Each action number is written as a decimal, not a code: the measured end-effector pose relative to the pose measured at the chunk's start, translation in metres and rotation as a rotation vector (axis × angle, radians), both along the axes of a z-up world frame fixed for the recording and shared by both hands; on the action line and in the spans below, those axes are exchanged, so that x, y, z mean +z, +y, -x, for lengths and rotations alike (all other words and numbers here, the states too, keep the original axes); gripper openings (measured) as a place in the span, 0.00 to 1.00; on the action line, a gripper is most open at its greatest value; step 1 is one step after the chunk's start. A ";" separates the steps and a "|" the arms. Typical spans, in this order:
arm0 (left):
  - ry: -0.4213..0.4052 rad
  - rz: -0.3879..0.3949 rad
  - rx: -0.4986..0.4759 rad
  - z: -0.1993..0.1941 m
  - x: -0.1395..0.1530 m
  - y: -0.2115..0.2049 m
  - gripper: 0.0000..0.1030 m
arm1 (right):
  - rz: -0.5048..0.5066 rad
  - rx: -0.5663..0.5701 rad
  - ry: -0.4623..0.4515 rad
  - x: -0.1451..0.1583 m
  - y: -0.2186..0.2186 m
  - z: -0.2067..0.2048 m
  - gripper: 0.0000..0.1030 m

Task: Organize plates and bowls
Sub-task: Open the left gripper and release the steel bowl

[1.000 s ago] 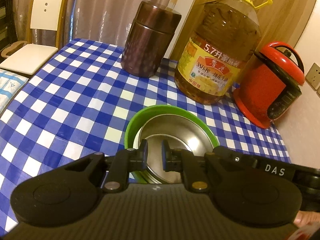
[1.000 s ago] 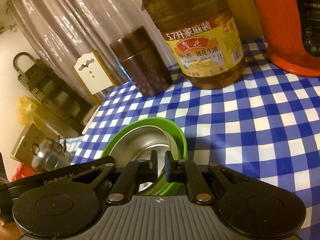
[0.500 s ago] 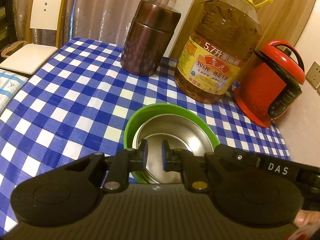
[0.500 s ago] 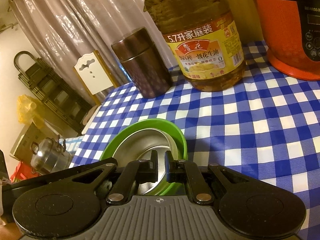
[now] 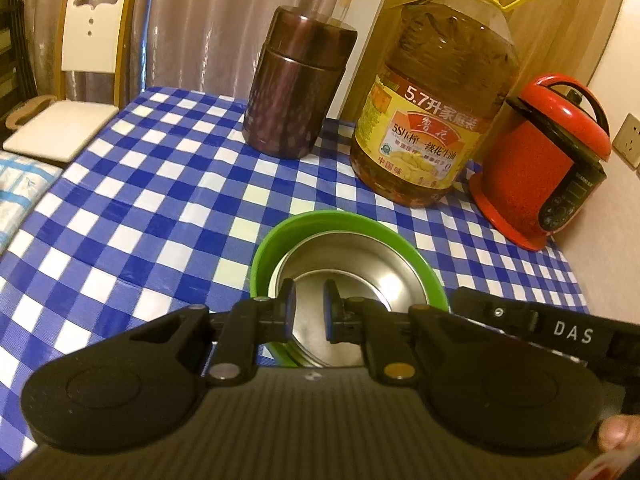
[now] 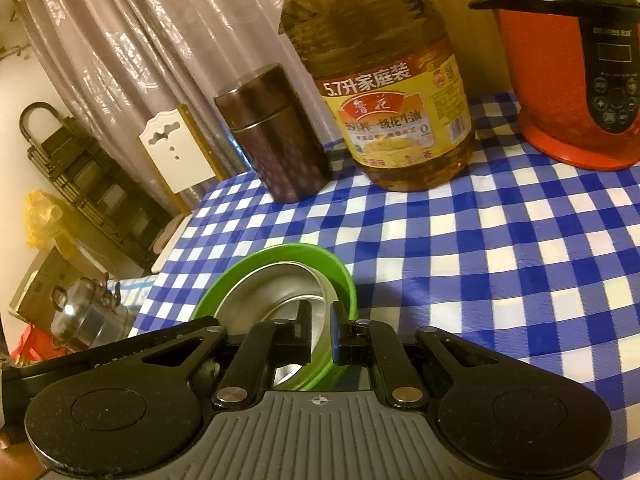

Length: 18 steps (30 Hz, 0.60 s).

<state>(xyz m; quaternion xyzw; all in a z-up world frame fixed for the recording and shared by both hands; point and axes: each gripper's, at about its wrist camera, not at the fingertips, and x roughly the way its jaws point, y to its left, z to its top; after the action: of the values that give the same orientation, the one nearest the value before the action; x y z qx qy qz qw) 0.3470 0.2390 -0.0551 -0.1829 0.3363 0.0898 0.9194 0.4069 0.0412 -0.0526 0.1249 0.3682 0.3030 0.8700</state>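
A steel bowl (image 5: 360,272) sits nested inside a green bowl (image 5: 344,218) on the blue-and-white checked tablecloth (image 5: 160,208). My left gripper (image 5: 309,306) reaches over the bowls' near rim, shut, with only a narrow slit between its pads and nothing gripped. My right gripper (image 6: 321,332) is shut too, at the right-hand rim of the green bowl (image 6: 280,250). The wall of the steel bowl (image 6: 260,304) shows in the slit between its pads, and I cannot tell whether they touch it. The right gripper's black housing (image 5: 520,320) lies against the bowls' right side.
Behind the bowls stand a brown metal canister (image 5: 296,92), a large oil bottle (image 5: 436,112) and a red electric cooker (image 5: 548,160) near the wall. A white chair (image 5: 80,80) stands past the table's far-left corner. A steel kettle (image 6: 88,316) sits on the floor.
The right wrist view has drifted slightly. The bowls and both grippers keep their places, and both stay shut.
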 end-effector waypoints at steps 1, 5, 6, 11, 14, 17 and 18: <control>-0.002 -0.008 0.001 0.001 0.001 -0.001 0.11 | 0.003 -0.003 0.001 0.001 -0.001 0.000 0.09; -0.024 -0.020 0.011 0.006 0.006 -0.001 0.24 | 0.021 -0.020 0.006 0.003 -0.006 0.001 0.10; -0.035 -0.021 0.017 0.007 0.007 0.000 0.25 | 0.026 -0.024 0.007 0.003 -0.008 0.001 0.10; -0.099 -0.013 0.059 0.018 0.016 0.008 0.40 | 0.020 -0.052 0.015 0.003 -0.017 0.003 0.56; -0.109 0.001 0.079 0.022 0.016 0.015 0.52 | 0.011 -0.067 0.020 0.003 -0.023 0.003 0.57; -0.100 0.008 0.108 0.024 0.012 0.020 0.64 | 0.004 -0.076 0.049 -0.001 -0.025 0.001 0.58; -0.095 0.014 0.113 0.023 0.010 0.021 0.64 | -0.001 -0.078 0.059 -0.002 -0.025 0.000 0.58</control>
<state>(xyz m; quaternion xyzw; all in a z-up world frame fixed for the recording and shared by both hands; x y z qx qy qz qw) 0.3237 0.2604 -0.0454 -0.2119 0.2821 0.1304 0.9266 0.4068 0.0158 -0.0548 0.1482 0.3883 0.2652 0.8700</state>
